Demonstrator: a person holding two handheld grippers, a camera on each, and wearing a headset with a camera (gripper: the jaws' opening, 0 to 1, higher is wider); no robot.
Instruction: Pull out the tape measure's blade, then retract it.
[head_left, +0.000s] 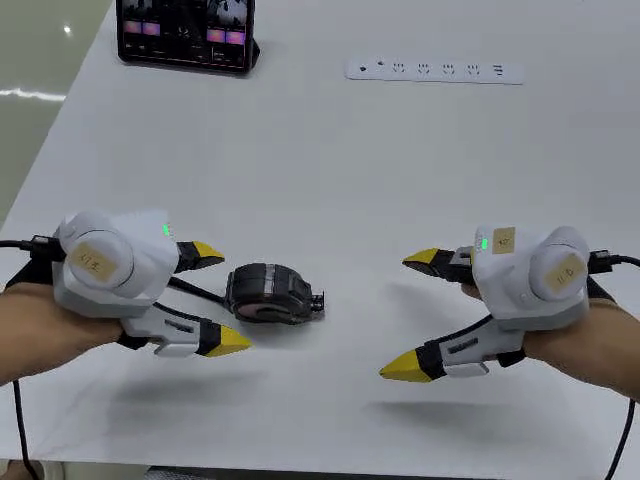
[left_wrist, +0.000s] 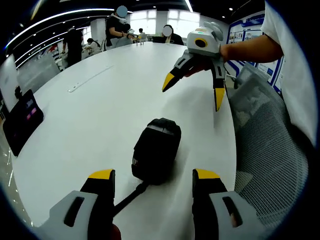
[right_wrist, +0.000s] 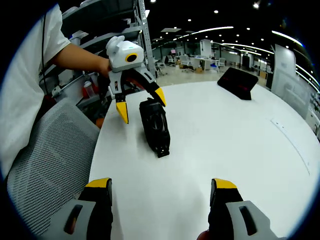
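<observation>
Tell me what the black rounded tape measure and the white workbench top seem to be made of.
The black rounded tape measure looks like moulded plastic, perhaps rubber-coated: matt shell, dull highlights, a greyer disc on its side. The white workbench top looks like smooth laminate or painted board: even, seamless, faint sheen. Neither can be confirmed by look alone.

This is a large open-plan office or lab hall: a long white table (head_left: 330, 150) carries a power strip (head_left: 435, 70) and a propped-up dark screen (head_left: 186, 32), and a grey mesh office chair (right_wrist: 50, 150) stands at its edge. The right gripper view shows a dark ceiling with spotlights and light strips (right_wrist: 215, 30), a metal shelving rack (right_wrist: 142, 35) and rows of desks (right_wrist: 200, 62) far back. In the left gripper view, people (left_wrist: 116, 35) gather at the table's far end before bright windows (left_wrist: 150, 15), with printed display boards (left_wrist: 245, 30) along the wall.
</observation>
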